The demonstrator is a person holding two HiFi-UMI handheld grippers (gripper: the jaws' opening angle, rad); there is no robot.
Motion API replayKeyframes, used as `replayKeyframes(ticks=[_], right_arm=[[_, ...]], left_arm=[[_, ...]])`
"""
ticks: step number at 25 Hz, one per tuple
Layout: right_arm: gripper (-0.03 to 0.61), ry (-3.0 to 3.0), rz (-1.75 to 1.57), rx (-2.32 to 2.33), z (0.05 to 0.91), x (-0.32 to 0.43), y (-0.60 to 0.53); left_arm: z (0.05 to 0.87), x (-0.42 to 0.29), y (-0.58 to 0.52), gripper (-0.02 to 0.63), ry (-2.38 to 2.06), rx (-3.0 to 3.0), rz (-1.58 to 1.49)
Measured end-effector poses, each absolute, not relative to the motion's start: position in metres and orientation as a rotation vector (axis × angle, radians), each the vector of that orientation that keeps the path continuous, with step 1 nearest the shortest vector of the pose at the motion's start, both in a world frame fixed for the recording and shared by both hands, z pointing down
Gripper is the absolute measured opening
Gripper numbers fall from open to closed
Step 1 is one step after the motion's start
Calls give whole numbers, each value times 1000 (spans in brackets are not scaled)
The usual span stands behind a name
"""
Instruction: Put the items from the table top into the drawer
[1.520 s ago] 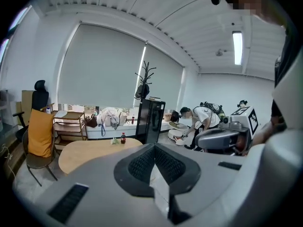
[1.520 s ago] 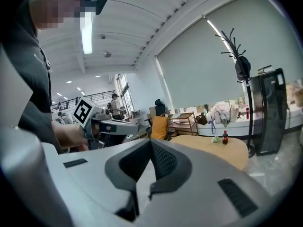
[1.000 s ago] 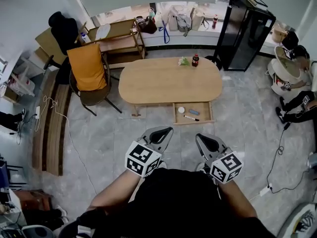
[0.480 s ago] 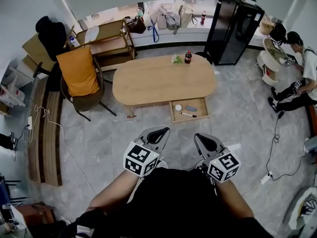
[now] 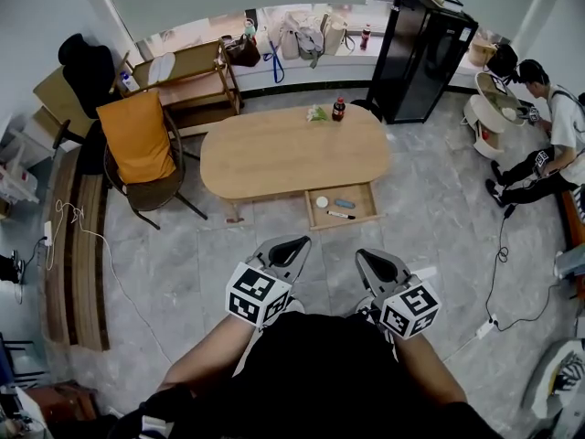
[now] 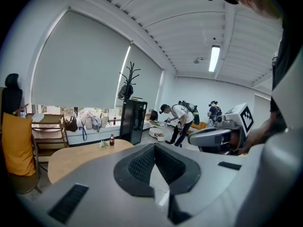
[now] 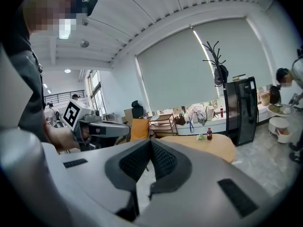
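Observation:
An oval wooden table [image 5: 274, 158] stands ahead of me on the tiled floor. At its far edge are a cola bottle [image 5: 338, 109] and a small green-white crumpled item [image 5: 317, 113]. Under the near right edge the drawer [image 5: 364, 212] is pulled out. It holds a white round item [image 5: 321, 202], a blue item [image 5: 344, 203] and a pen [image 5: 340, 215]. My left gripper [image 5: 291, 243] and right gripper [image 5: 373, 256] are held side by side in front of my body, well short of the table. Both are shut and empty. The bottle [image 6: 111, 140] [image 7: 209, 134] shows in both gripper views.
A chair with an orange cushion [image 5: 137, 137] stands left of the table, with a wooden shelf unit [image 5: 187, 69] behind it. A black cabinet [image 5: 422, 48] is at the far right. A person [image 5: 548, 108] crouches at the right edge. Cables [image 5: 498, 273] lie on the floor.
The head view has shifted: the table slid left and slightly up in the picture, and the person at the right edge came into view. Both grippers stay shut in front of me.

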State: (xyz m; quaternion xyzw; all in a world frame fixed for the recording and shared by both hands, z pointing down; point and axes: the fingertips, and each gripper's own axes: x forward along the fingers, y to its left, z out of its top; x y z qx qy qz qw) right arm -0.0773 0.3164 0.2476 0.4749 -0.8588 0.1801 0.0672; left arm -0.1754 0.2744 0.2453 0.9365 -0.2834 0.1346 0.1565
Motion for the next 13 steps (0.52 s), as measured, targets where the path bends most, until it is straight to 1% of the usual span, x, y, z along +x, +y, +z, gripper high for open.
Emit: replayKeyframes(ticks=[13], right_arm=[[2, -2579, 535, 1427, 248, -76, 318]], left_arm=[[241, -170, 276, 2, -790, 2704, 398]])
